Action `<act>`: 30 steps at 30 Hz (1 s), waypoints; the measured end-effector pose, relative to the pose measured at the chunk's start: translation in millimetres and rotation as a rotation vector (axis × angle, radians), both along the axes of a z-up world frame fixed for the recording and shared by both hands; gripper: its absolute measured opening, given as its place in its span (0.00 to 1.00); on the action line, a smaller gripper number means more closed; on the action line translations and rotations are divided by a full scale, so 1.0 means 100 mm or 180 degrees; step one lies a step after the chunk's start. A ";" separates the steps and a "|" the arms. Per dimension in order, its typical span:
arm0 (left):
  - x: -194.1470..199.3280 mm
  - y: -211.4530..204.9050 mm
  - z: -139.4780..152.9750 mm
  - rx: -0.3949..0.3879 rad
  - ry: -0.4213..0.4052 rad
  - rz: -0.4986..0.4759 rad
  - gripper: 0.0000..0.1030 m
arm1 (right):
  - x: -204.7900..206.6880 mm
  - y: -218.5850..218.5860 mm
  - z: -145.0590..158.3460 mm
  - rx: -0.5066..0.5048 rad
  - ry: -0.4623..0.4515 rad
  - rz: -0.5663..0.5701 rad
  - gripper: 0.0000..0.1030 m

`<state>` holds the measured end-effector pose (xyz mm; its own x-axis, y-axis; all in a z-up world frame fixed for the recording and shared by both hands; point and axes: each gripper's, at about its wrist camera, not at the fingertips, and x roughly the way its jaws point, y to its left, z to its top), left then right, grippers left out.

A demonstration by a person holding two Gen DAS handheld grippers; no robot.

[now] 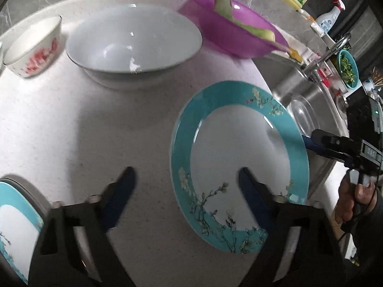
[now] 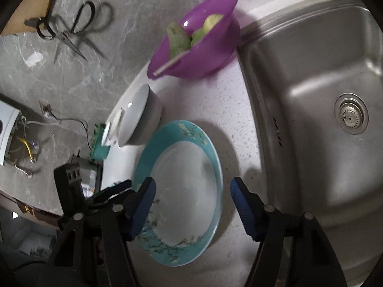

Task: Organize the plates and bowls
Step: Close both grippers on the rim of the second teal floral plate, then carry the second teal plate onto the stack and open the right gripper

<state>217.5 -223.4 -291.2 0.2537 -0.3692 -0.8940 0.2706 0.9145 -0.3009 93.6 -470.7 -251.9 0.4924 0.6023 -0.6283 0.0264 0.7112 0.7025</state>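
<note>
In the left wrist view, a second teal plate (image 1: pixel 14 224) is cut off at the lower left. A small floral bowl (image 1: pixel 33 47) and a large white bowl (image 1: pixel 134 40) are seen at the upper left, a purple bowl (image 1: pixel 239 33) at top centre. The left gripper (image 1: pixel 186 184) is held partly open and empty, straddling the left rim of the teal plate (image 1: pixel 239 165), which lies on the desk (image 1: pixel 71 124). At the right, the sink (image 2: pixel 311 95) is seen. The right gripper (image 2: pixel 192 198) is likewise held partly open over the plate, gripping nothing. Counted: two plates, three bowls.
</note>
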 end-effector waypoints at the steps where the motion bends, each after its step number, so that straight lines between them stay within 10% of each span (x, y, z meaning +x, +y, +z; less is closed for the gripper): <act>1: 0.01 -0.03 -0.05 -0.0001 0.0045 -0.0019 0.59 | 0.01 0.00 -0.04 0.0021 0.0028 0.0021 0.67; 11: 0.08 -0.19 -0.17 -0.0088 0.0107 -0.0093 0.47 | 0.05 0.09 -0.18 0.0110 0.0080 0.0261 0.57; 17: 0.08 -0.13 -0.13 -0.0027 0.0128 -0.0058 0.25 | 0.10 0.04 -0.32 0.0108 0.0287 0.0288 0.11; 30: -0.01 -0.05 -0.09 0.0138 0.0151 0.0041 0.20 | 0.07 0.13 -0.26 -0.0068 0.0528 0.0082 0.11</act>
